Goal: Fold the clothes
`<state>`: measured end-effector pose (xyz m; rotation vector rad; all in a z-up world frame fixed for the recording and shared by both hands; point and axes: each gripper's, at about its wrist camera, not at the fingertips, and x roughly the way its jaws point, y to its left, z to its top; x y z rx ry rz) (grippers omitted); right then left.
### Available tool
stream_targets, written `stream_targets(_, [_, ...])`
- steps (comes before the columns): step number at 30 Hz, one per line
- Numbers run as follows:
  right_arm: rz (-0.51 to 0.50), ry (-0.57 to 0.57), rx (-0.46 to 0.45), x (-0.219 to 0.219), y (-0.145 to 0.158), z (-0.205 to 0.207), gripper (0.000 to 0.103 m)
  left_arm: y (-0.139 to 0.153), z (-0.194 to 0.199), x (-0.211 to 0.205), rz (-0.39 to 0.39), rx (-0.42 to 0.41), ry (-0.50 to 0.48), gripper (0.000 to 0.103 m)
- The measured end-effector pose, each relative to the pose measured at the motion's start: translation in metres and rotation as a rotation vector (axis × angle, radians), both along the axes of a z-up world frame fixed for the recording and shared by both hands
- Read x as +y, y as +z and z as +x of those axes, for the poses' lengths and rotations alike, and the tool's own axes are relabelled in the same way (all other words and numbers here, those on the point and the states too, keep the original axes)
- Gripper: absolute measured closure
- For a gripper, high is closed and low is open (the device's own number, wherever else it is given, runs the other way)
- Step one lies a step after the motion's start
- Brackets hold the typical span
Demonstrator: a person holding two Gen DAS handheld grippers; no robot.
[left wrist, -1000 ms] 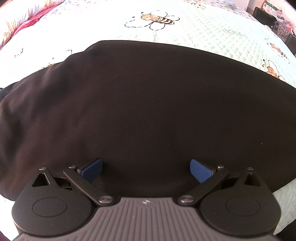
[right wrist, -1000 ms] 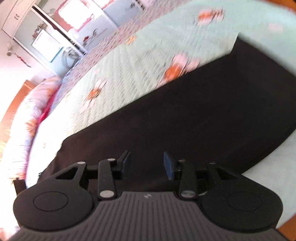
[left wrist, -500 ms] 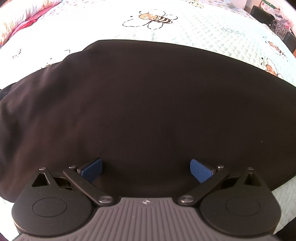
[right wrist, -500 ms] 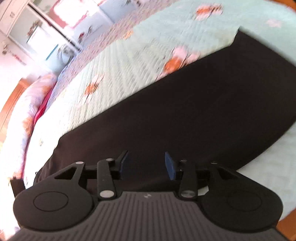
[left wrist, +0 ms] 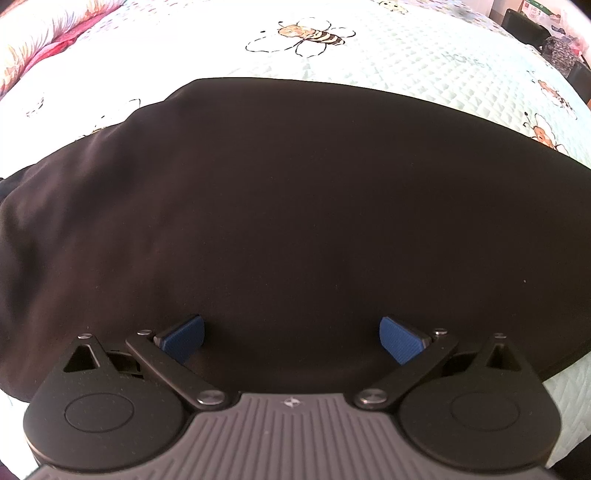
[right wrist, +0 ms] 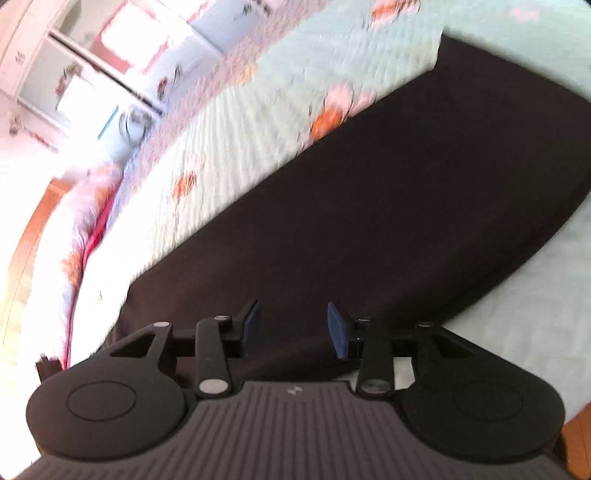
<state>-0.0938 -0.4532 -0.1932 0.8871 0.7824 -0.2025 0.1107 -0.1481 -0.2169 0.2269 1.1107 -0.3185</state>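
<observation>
Black garment [left wrist: 295, 206] flat on bee-print quilt [left wrist: 406, 51], left tool [left wrist: 291, 338] wide, right tool [right wrist: 293, 326] narrower, both empty

My right gripper [right wrist: 293, 325] now sits a little lower and more turned over the black garment [right wrist: 388, 206], so its far corner shows higher in the view than before. The left view barely shifts; the bee print [left wrist: 306, 33] sits slightly lower.
</observation>
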Motion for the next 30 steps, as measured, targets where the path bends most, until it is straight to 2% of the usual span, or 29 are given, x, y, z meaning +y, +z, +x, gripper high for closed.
stream_targets(2, [0.013, -0.013, 0.01, -0.005, -0.013, 0.0, 0.069, 0.0, 0.0, 0.0, 0.001, 0.0, -0.002, 0.0])
stream_targets(4, [0.028, -0.027, 0.004, -0.011, -0.019, -0.006, 0.071, 0.0, 0.0, 0.0, -0.001, 0.0, -0.005, 0.0])
stream_targets(7, [0.032, -0.08, -0.024, -0.027, -0.009, -0.025, 0.07, 0.001, 0.001, 0.0, 0.001, 0.003, -0.009, 0.0])
stream_targets(10, [0.021, -0.17, -0.101, -0.062, 0.006, -0.049, 0.067, 0.003, 0.0, 0.001, -0.001, -0.004, -0.011, 0.0])
stream_targets(13, [0.059, -0.275, -0.185, -0.101, 0.017, -0.069, 0.065, 0.011, -0.004, 0.001, -0.011, -0.028, -0.008, 0.001])
stream_targets(15, [0.063, -0.335, -0.239, -0.122, 0.017, -0.076, 0.063, 0.019, -0.01, 0.0, -0.023, -0.052, -0.015, 0.003])
stream_targets(18, [0.118, -0.413, -0.219, -0.157, -0.002, -0.093, 0.061, 0.033, -0.019, -0.002, -0.043, -0.089, -0.024, 0.005])
stream_targets(19, [0.134, -0.431, -0.195, -0.167, -0.011, -0.096, 0.061, 0.04, -0.024, -0.008, -0.062, -0.103, -0.056, 0.005])
stream_targets(21, [0.148, -0.454, -0.146, -0.168, -0.025, -0.111, 0.07, 0.051, -0.033, -0.02, -0.114, -0.111, -0.13, 0.005])
stream_targets(22, [0.186, -0.458, -0.163, -0.172, -0.03, -0.115, 0.071, 0.056, -0.037, -0.028, -0.147, -0.105, -0.172, 0.005])
stream_targets(24, [0.2, -0.457, -0.195, -0.161, -0.024, -0.119, 0.07, 0.061, -0.044, -0.046, -0.228, -0.069, -0.24, 0.005])
stream_targets(27, [0.17, -0.43, -0.247, -0.141, -0.015, -0.124, 0.062, 0.062, -0.051, -0.078, -0.351, -0.002, -0.314, 0.005])
stream_targets(30, [0.191, -0.427, -0.304, -0.147, -0.013, -0.127, 0.058, 0.059, -0.049, -0.109, -0.467, 0.078, -0.361, 0.005])
